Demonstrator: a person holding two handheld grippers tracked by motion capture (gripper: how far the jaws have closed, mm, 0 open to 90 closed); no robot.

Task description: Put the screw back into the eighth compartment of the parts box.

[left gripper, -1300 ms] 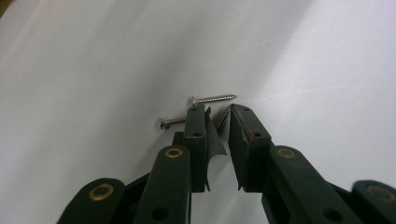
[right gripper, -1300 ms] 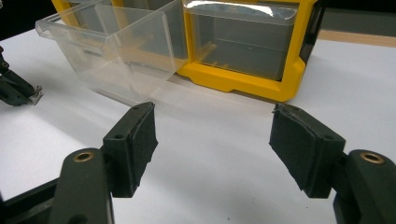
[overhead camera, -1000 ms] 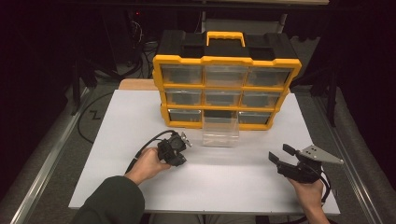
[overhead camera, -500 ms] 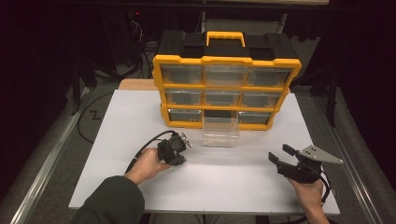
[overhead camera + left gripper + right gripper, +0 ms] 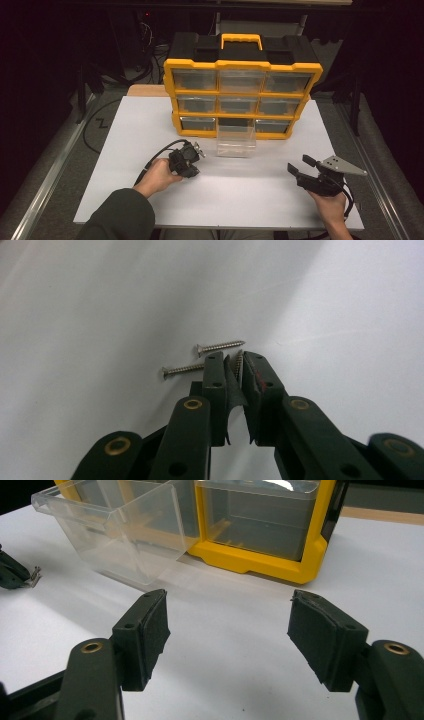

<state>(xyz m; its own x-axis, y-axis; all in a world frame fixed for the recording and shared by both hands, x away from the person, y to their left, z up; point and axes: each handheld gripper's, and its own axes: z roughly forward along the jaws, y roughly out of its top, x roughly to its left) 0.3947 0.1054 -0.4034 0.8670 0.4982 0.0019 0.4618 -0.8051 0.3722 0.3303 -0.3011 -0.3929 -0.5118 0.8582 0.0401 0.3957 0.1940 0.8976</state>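
Left gripper view: your left claw [image 5: 234,371] pinches one screw [image 5: 239,362] off the table [image 5: 350,315], bound for the pulled-out drawer [image 5: 235,142]; your right claw [image 5: 227,630] waits wide open.

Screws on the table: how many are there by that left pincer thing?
3. Two screws lie loose on the white table just beyond the left gripper: one farther, one nearer. A third screw stands between its jaws. Others may be hidden underneath.

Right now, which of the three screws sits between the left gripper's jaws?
The upright screw between the left gripper jaws; the other two screws lie flat beyond.
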